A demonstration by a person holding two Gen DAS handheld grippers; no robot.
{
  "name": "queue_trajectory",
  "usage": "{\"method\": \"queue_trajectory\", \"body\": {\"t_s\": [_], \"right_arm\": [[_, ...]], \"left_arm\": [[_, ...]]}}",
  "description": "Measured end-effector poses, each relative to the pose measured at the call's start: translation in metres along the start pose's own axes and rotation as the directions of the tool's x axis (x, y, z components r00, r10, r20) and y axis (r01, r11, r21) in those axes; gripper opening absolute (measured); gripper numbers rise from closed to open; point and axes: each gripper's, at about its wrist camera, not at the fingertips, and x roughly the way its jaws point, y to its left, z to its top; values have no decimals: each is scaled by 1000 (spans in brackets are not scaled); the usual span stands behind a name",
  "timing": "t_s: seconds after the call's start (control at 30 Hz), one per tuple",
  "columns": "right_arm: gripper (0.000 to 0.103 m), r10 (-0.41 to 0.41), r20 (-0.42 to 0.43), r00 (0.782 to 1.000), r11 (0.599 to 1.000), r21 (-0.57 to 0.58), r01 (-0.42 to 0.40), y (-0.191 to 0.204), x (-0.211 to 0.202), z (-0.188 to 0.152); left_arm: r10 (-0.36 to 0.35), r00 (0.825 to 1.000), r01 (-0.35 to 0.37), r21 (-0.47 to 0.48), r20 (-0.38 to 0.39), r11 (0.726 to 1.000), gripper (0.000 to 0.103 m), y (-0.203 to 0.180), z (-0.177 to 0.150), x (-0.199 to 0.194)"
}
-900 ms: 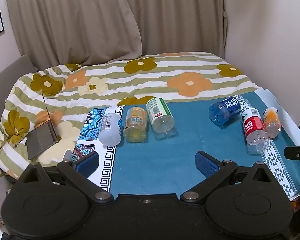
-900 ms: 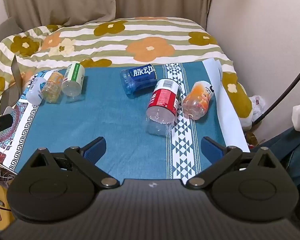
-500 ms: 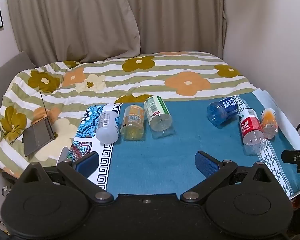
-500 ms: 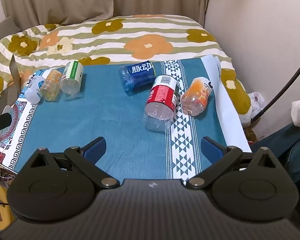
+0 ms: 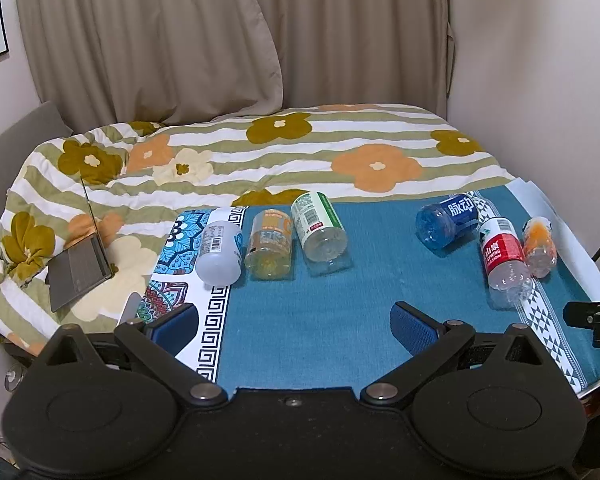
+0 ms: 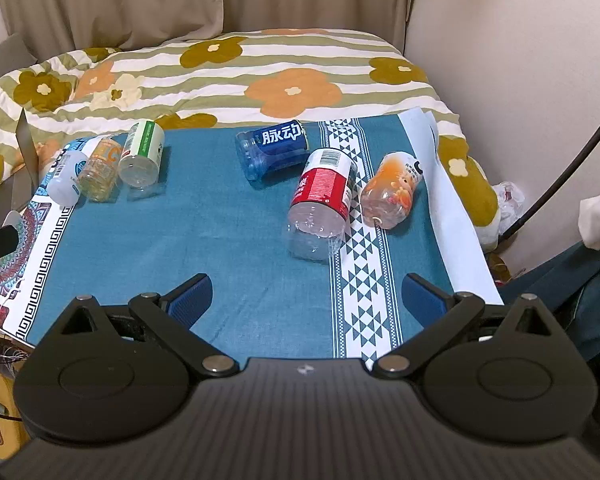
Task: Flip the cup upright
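Note:
Six cut-bottle cups lie on their sides on a blue cloth (image 5: pixel 308 320). At the left lie a white cup (image 5: pixel 219 251), a yellow-orange cup (image 5: pixel 269 244) and a green-and-white cup (image 5: pixel 319 226). At the right lie a blue cup (image 6: pixel 271 148), a red-labelled cup (image 6: pixel 322 200) and an orange cup (image 6: pixel 392 189). My left gripper (image 5: pixel 294 324) is open and empty, well short of the left three. My right gripper (image 6: pixel 308 294) is open and empty, just short of the red-labelled cup.
A flowered striped quilt (image 5: pixel 300 152) covers the bed behind the cloth. A grey laptop (image 5: pixel 80 268) rests on the quilt at the left. Curtains (image 5: pixel 220 40) hang behind and a wall (image 6: pixel 520 60) stands to the right.
Both grippers have pulled back and risen a little; the cups sit farther off in both views. Nothing on the cloth has moved and both stay open.

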Motion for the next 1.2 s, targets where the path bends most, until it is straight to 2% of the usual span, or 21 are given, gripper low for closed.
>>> {"method": "queue_trajectory", "body": {"t_s": [1.2], "right_arm": [[103,-6,3,1000,1000,1,6,4,1,0]], "left_arm": [[-21,1000,21,13,-14,1000,103,2,4,6]]}}
